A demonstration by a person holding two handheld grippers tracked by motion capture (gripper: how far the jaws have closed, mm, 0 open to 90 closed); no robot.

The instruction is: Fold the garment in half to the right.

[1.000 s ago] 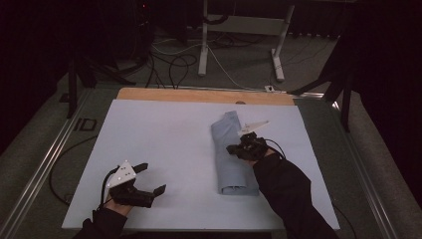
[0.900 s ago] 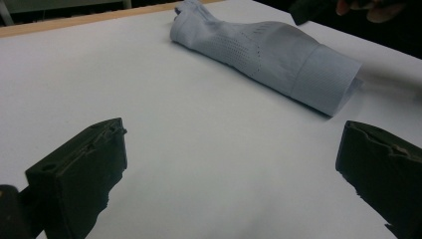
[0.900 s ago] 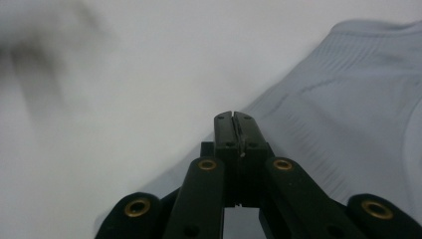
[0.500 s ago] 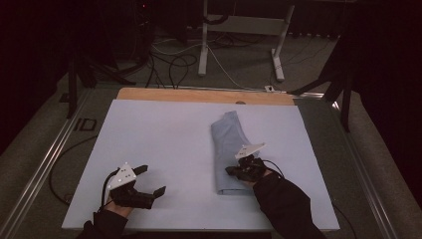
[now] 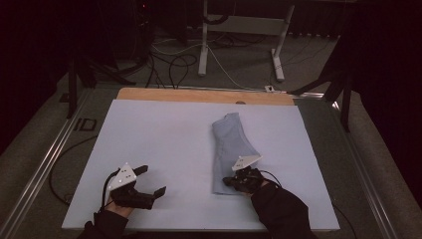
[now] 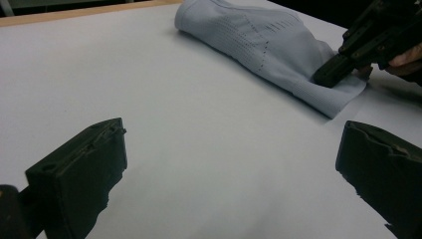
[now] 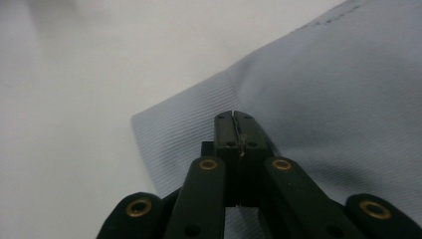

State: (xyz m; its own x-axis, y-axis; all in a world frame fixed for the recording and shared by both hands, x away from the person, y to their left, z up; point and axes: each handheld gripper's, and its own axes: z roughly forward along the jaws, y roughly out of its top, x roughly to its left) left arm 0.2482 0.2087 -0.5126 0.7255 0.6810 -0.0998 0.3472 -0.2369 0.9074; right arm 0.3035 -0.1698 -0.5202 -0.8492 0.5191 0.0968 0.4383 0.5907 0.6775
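Note:
A light blue folded cloth (image 5: 231, 144) lies lengthwise right of the middle of the white table sheet (image 5: 164, 134). My right gripper (image 5: 228, 181) is shut, and its tips rest on the cloth's near ribbed end (image 7: 189, 129); I see nothing pinched between the jaws. The right gripper view looks down along the closed jaws of this gripper (image 7: 234, 117) onto the cloth (image 7: 323, 99). My left gripper (image 5: 152, 180) stands open near the front left, well apart from the cloth. In the left gripper view its wide jaws (image 6: 231, 129) frame bare sheet, with the cloth (image 6: 268, 45) and the right gripper (image 6: 328, 77) beyond.
A wooden strip (image 5: 199, 95) runs along the table's far edge. A metal rail (image 5: 45, 164) lines the left side. A white stand (image 5: 204, 50) and cables (image 5: 169, 64) are on the floor behind the table.
The right gripper has slid down the cloth toward its near end and sunk lower. The left gripper has stayed where it was.

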